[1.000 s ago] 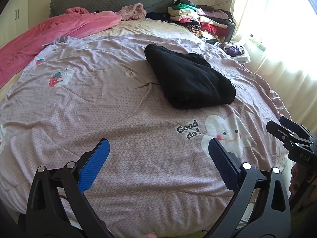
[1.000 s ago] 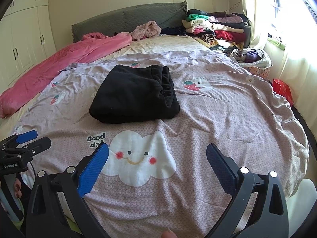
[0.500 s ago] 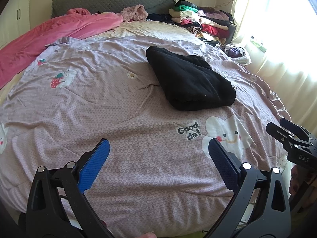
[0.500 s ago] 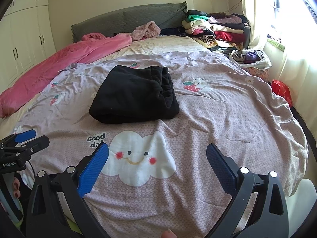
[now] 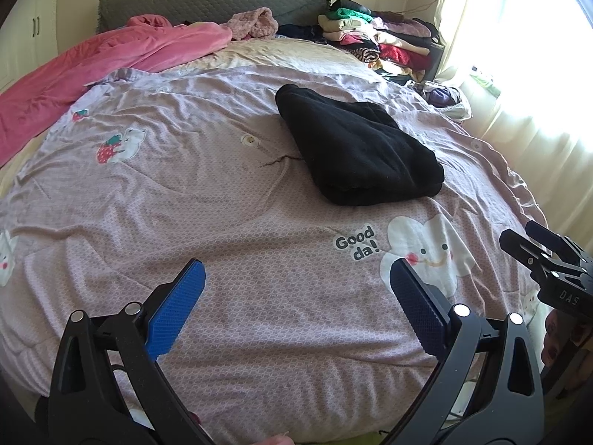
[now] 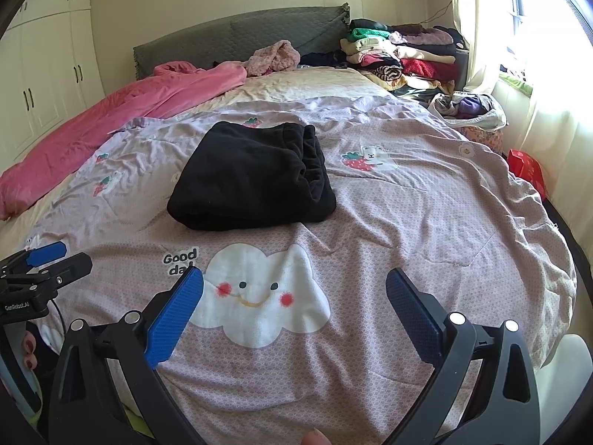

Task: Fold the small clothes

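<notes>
Two hand-held grippers hang over the near edge of the bed, both with their jaws spread wide and nothing between them. The left gripper [image 5: 296, 304], black-framed with blue ribbed pads, is above bare quilt and touches nothing; the right gripper [image 6: 294, 309], of the same build, is above the white smiling cloud print [image 6: 261, 293] and likewise touches no cloth. Each shows at the edge of the other's view, the right one at the far right of the left wrist view, the left one at the far left of the right wrist view, with fingers with dark red nails [image 6: 29, 352] just below it.

The lilac patterned quilt [image 5: 185, 222] covers most of the bed, wrinkled, printed with "Good da!" lettering [image 5: 355, 243] and small strawberry-and-bear pictures. Beyond the cloud print lies the folded black fleece garment [image 6: 252, 178], a thick neat rectangle flat on the quilt, well apart from both grippers.

Farther back a rumpled pink blanket [image 6: 129, 118] runs along the left side toward the grey quilted headboard [image 6: 241, 40]. At the far right corner stands a stack of folded coloured clothes [image 6: 400, 55], with a basket of laundry [image 6: 470, 111] beside the bed and bright curtained windows [image 5: 537, 74] on the right wall. White wardrobe doors [image 6: 44, 74] line the left wall.
</notes>
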Motion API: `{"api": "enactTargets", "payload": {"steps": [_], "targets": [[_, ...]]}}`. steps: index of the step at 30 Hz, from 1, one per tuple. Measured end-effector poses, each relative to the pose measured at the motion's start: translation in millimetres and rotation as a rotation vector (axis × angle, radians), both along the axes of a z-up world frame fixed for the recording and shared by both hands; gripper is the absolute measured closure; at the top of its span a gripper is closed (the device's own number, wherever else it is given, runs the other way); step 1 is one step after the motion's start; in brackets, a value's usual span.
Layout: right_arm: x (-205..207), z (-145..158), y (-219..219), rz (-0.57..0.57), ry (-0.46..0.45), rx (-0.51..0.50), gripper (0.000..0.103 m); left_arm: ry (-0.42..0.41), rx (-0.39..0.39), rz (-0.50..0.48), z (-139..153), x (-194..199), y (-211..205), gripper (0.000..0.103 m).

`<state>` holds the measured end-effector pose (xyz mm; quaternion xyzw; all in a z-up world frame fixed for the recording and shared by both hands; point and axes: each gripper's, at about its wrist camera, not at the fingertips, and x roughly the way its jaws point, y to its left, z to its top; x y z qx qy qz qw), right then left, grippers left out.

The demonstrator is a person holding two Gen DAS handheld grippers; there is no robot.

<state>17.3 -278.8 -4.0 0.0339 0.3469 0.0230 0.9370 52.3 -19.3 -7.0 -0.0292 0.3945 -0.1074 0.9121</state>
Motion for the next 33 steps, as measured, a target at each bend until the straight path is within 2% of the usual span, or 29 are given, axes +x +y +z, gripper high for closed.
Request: {"api": "enactTargets", "payload": {"steps": [23, 33], "targets": [[-1, -6, 1, -0.007, 0.008, -0.002, 0.005, 0.002, 0.000, -0.003, 0, -1, -1, 0.009], [1, -8, -11, -0.059, 0.004, -0.001, 0.005, 0.012, 0.006, -0.035, -5, -3, -5, 0.009]]}}
